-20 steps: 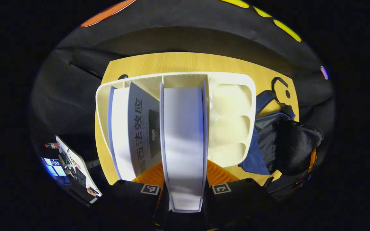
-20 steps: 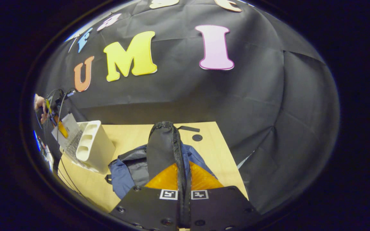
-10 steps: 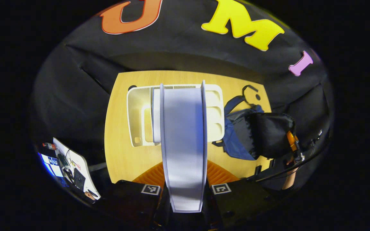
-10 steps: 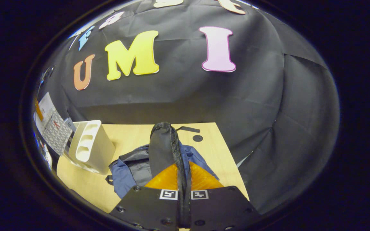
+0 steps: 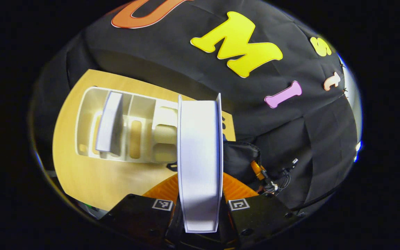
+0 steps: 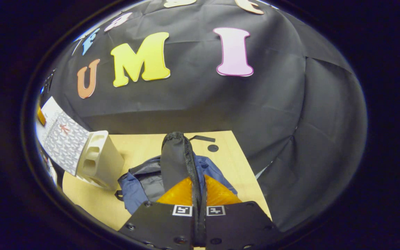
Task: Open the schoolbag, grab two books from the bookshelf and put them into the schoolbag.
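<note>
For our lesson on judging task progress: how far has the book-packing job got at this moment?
Done: the blue and black fabric schoolbag looks open, its black flap pinched up by the right gripper. In hand: the left gripper clamps a white-paged book, clear of the cream plastic bookshelf. Left: dropping it in, then fetching the grey book in the shelf.

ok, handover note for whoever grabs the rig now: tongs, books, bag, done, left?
Left tongs: shut on a book, lifted clear of the bookshelf.
Right tongs: shut on the schoolbag flap, holding it up.
Second book stands in the bookshelf.
Done: bag held open, first book pulled.
Left: drop this book into the bag, fetch the second, put it in.
</note>
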`<act>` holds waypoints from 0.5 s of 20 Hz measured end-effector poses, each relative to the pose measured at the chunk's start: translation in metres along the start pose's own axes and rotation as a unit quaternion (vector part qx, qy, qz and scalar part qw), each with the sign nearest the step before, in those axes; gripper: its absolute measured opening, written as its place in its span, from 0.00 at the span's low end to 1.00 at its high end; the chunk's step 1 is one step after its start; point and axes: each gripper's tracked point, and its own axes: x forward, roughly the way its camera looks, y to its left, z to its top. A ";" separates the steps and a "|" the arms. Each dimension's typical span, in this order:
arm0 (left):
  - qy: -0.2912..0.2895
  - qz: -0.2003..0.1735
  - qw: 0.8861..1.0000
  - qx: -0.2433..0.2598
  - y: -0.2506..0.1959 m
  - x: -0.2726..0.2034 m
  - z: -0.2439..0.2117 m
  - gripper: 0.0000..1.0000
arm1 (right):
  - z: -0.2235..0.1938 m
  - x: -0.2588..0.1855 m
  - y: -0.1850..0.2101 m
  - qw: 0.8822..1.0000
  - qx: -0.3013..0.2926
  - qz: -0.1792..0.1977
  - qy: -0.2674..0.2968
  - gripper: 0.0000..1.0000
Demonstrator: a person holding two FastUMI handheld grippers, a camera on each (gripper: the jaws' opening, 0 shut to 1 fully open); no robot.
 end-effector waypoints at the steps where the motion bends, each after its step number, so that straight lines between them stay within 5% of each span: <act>1: 0.001 -0.012 1.000 -0.003 -0.008 0.017 -0.006 0.44 | 0.001 -0.001 0.001 1.000 -0.003 -0.001 -0.001 0.00; 10: 0.010 -0.041 0.998 -0.041 -0.025 0.165 -0.064 0.43 | 0.003 0.000 -0.010 1.000 0.023 -0.009 0.005 0.00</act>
